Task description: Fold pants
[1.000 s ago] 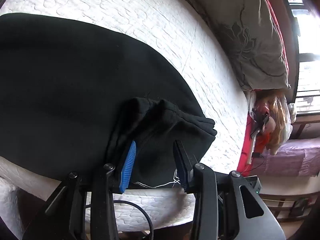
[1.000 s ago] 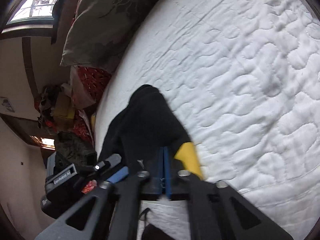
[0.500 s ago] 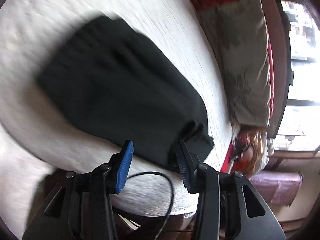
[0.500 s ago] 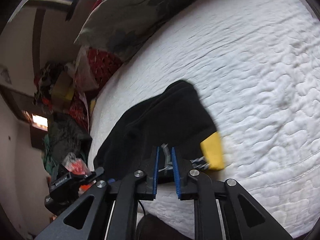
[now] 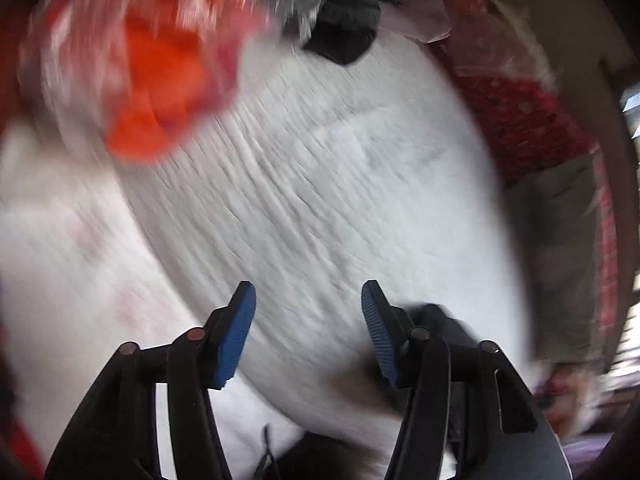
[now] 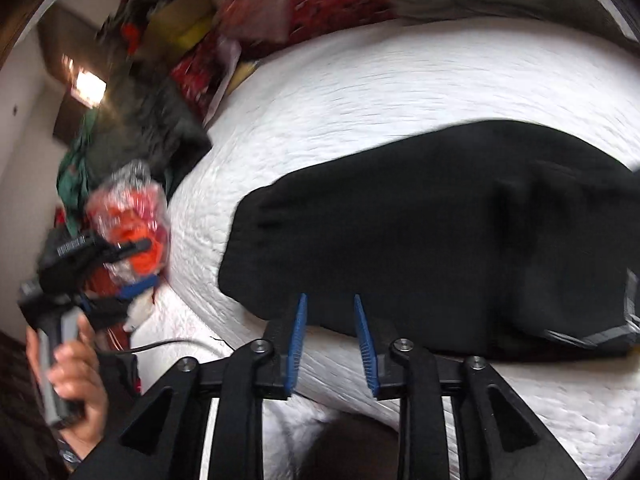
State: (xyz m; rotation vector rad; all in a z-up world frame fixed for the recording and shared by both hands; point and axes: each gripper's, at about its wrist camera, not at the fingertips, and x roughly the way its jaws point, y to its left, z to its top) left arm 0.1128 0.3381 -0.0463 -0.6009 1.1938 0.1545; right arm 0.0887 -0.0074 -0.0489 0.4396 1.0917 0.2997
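Beside the folded black pants (image 6: 432,236) on the bed (image 6: 400,92), I am holding both claws, left (image 5: 306,330) and right (image 6: 331,340), open and empty; I should be retreating gently, avoiding snagging cloth.

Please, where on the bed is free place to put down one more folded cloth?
Bare white quilt lies beyond the folded black pants, up to the pillows. A narrower strip runs between the pants and the near edge. The side toward the orange bag and clothes pile is crowded.

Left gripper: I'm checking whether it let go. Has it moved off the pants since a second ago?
Yes. The left gripper is open over bare white bedspread, with the black pants behind it.
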